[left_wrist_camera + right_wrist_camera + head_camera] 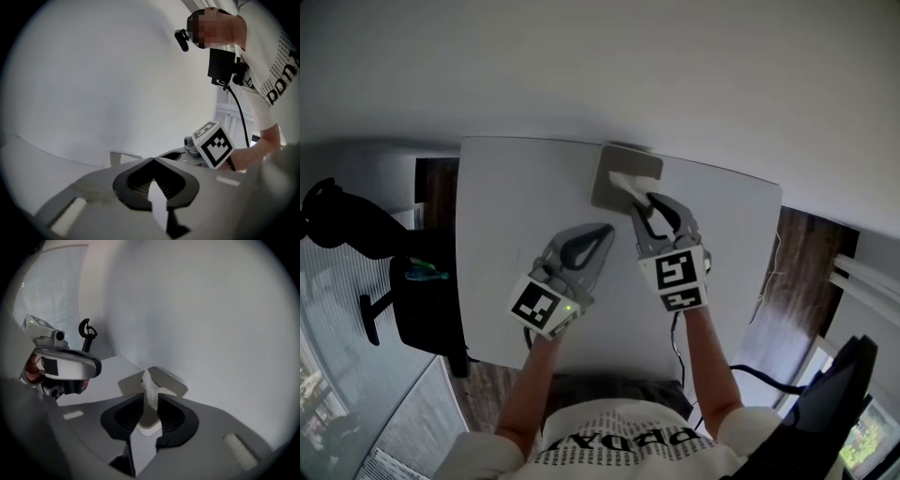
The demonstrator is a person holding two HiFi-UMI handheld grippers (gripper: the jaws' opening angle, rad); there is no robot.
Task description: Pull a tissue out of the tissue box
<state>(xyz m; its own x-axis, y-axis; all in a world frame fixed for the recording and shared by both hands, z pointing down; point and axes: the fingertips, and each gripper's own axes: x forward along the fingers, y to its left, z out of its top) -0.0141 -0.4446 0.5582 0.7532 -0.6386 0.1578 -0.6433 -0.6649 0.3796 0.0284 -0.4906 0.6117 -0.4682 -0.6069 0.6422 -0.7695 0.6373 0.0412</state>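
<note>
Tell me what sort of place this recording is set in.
Probably an office or lab room: a white table pushed against a plain wall, what looks like a black swivel chair beside it, and window blinds.

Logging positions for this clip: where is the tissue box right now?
In the head view the tissue box sits at the far edge of the table, just beyond the right gripper.

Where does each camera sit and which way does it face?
Head view: on the person's head, looking steeply down at the table; forearms, left gripper, right gripper show.
Left gripper view: on that gripper, facing the wall; its shut jaws and the person's torso show.
Right gripper view: on that gripper, facing the tissue box; tissue between its jaws.
Shared: head and right gripper views show the tissue box.
</note>
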